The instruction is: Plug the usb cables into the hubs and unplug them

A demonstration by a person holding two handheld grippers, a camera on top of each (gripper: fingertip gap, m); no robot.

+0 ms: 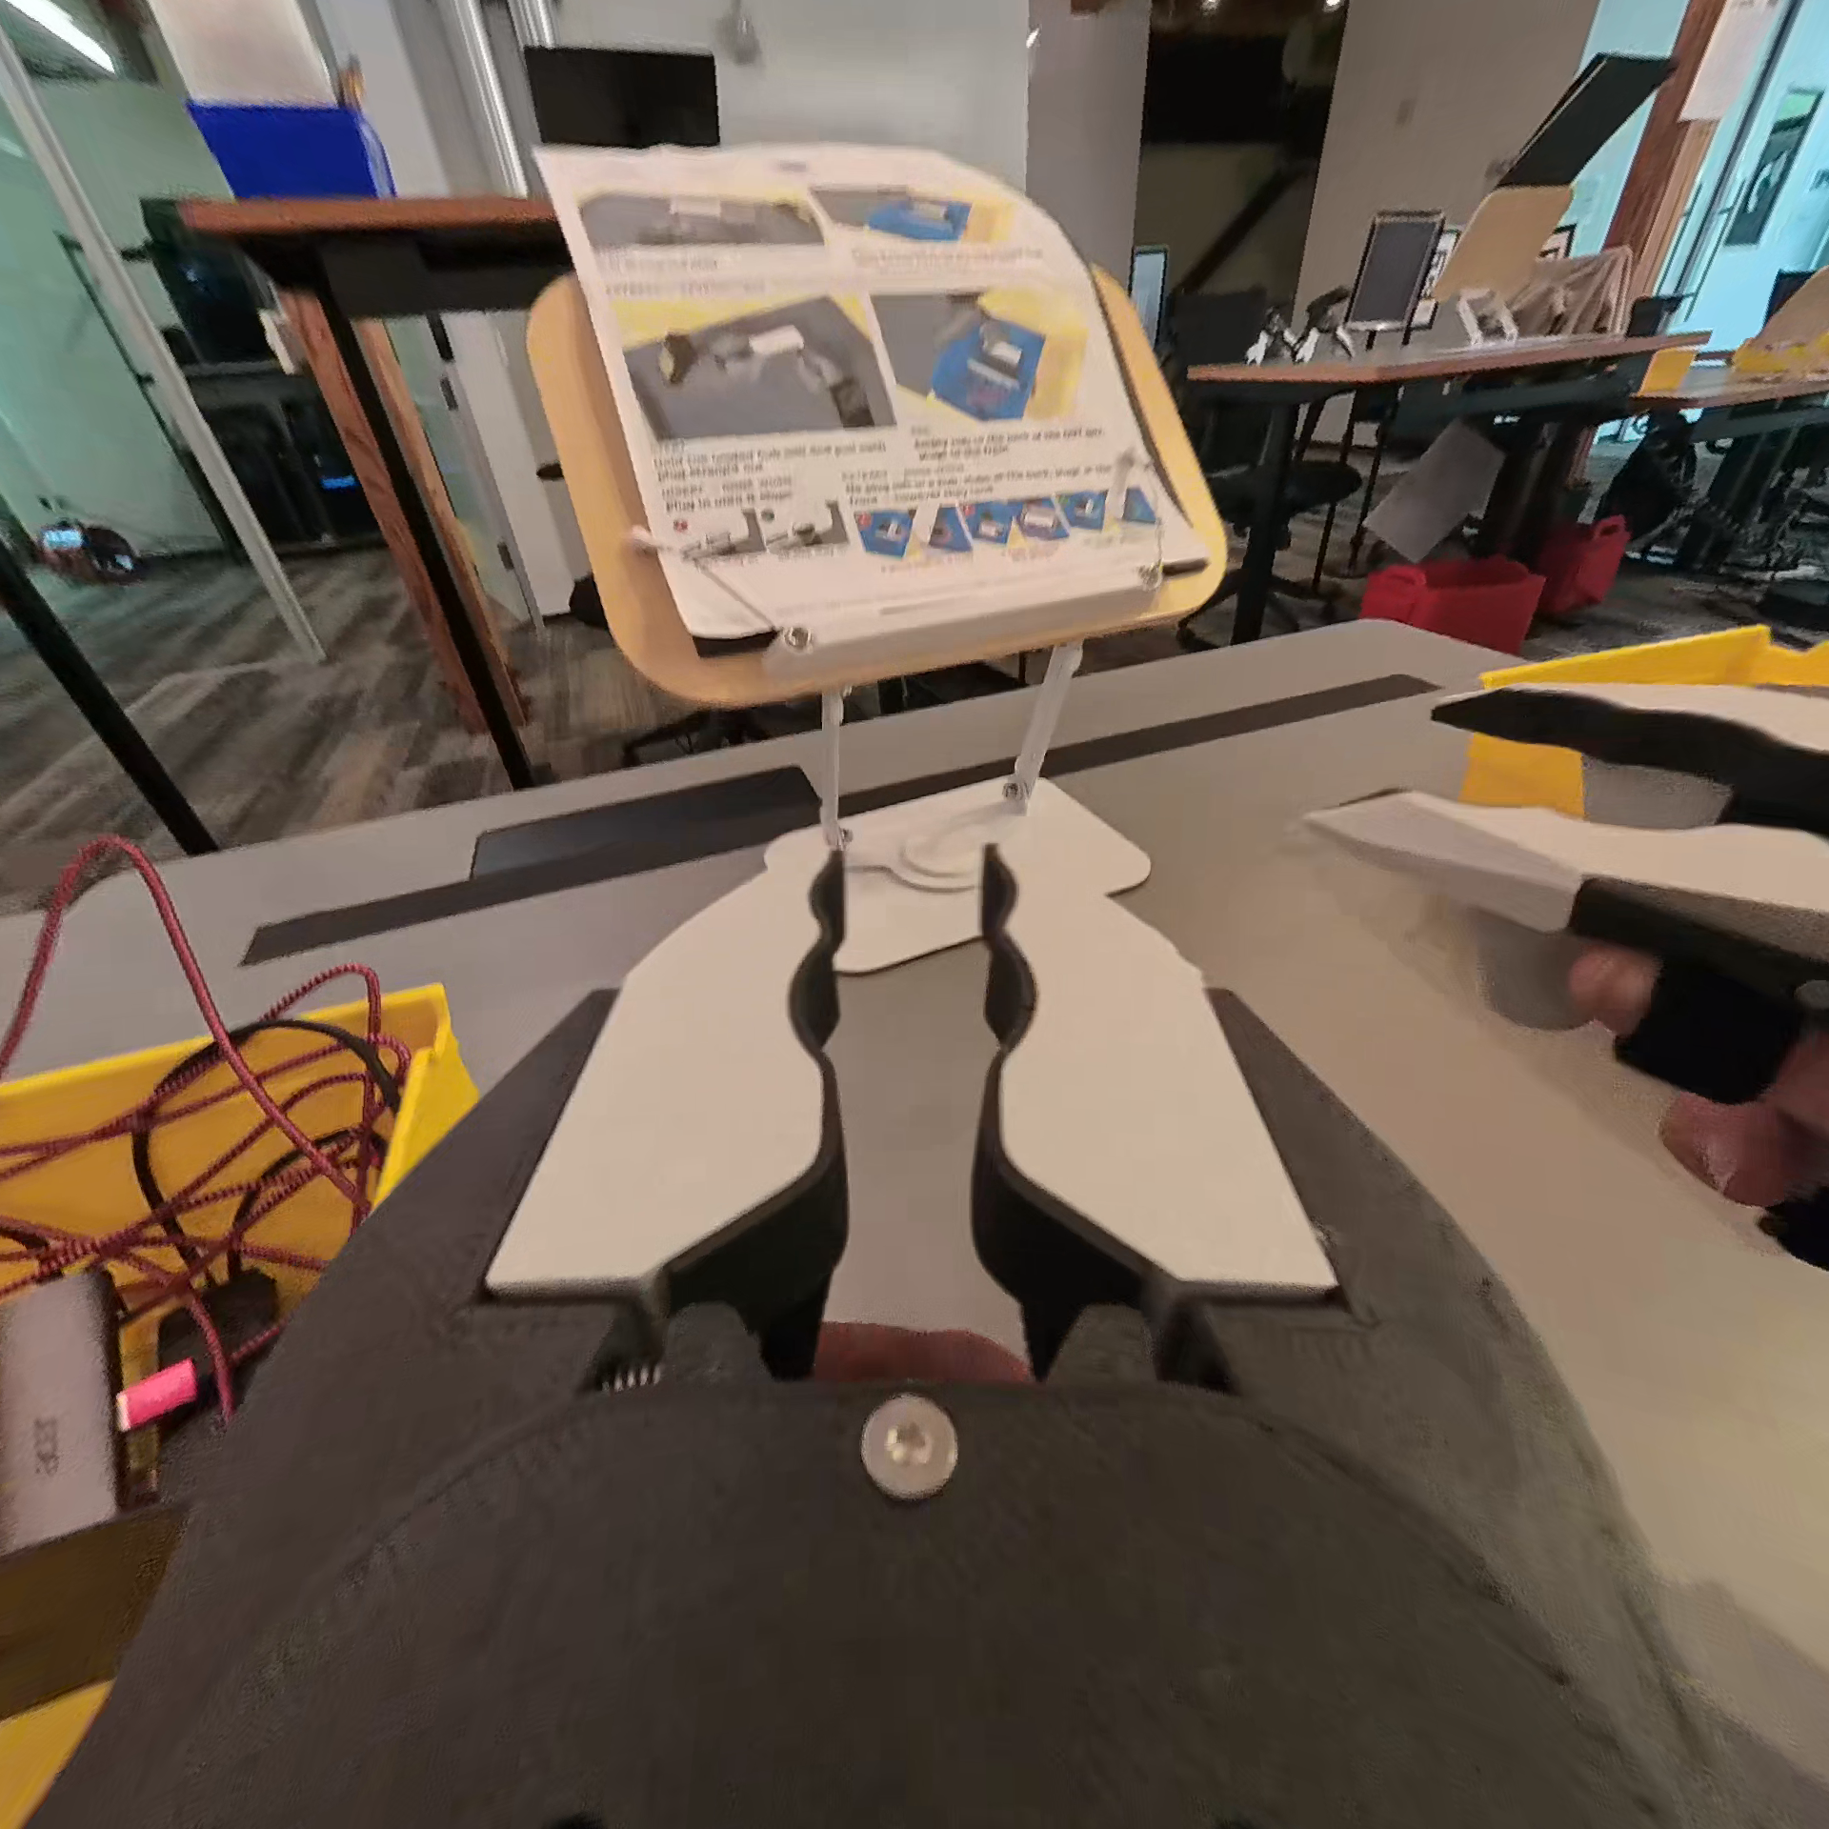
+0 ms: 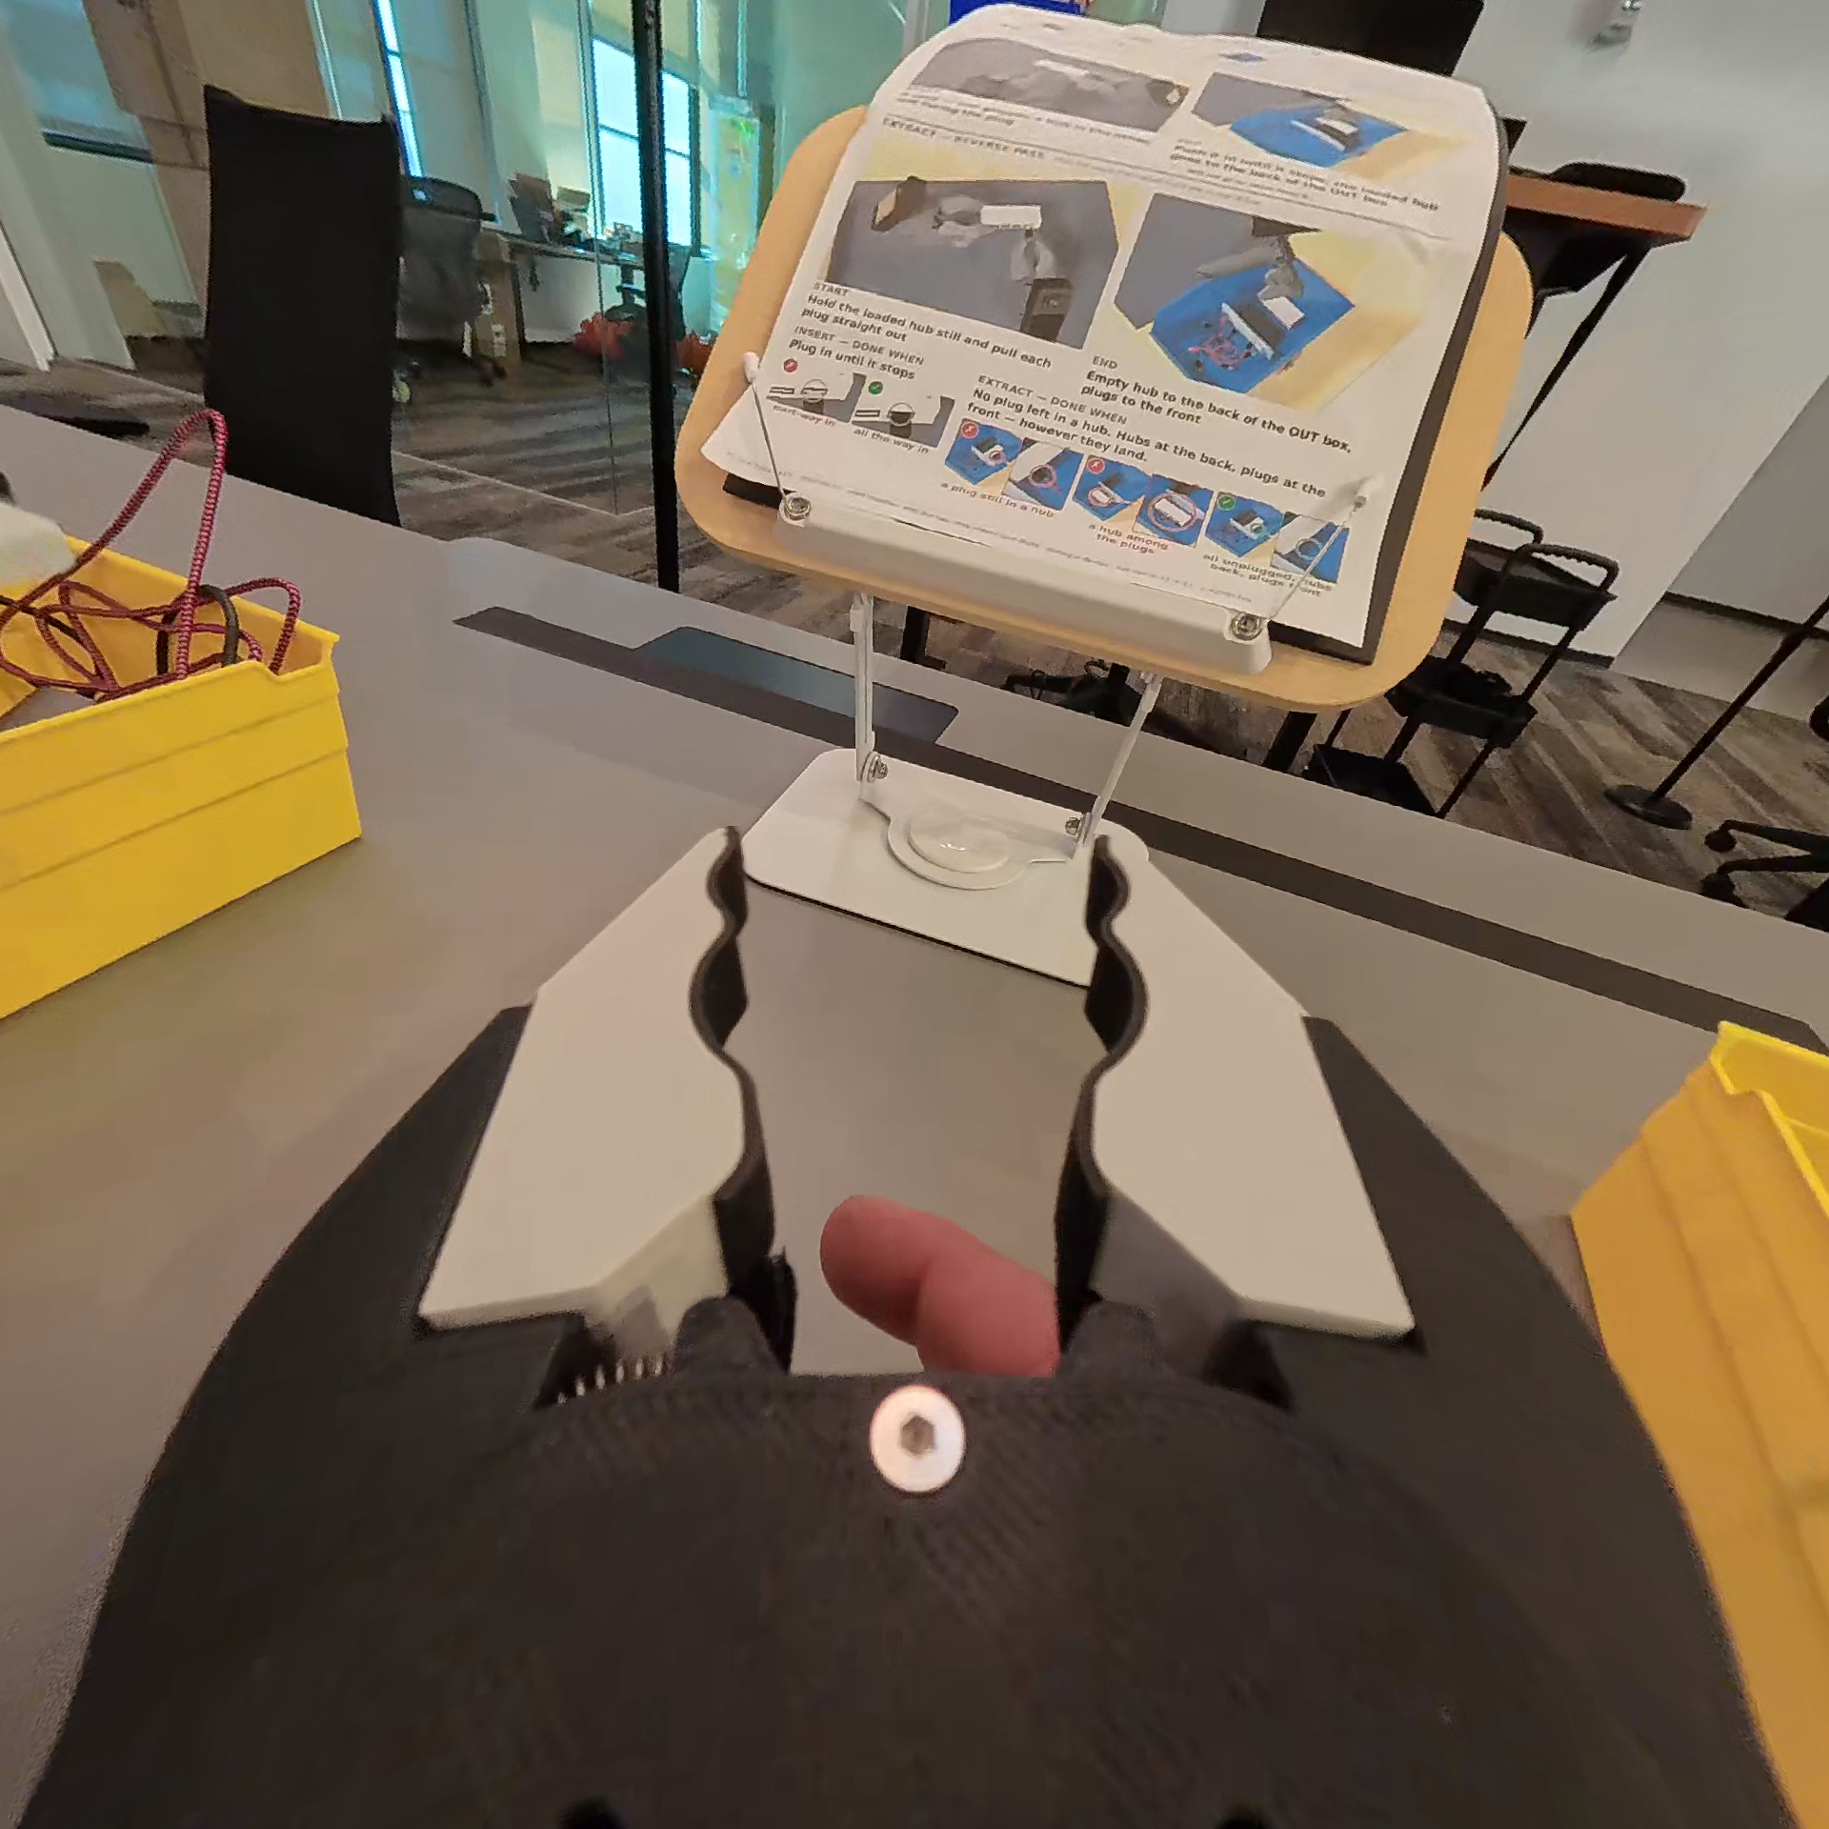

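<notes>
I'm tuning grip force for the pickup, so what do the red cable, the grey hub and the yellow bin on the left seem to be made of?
The red cable looks fabric-braided: a fine red-and-dark woven pattern, matte, lying in loose loops. The grey hub seems to be brushed metal or metallic-painted plastic, smooth with a soft sheen; blur leaves it open. The yellow bin looks like rigid moulded plastic: uniform colour, slight gloss, stepped ribbed walls.

Even, bright indoor light, with daylight behind the glass walls at the back. Wide-angle bending curves the table (image 2: 594, 752) edge and the instruction sheet (image 1: 851, 396). The left wrist view is smeared by motion blur; the right wrist view is sharper. Shadows are soft.
</notes>
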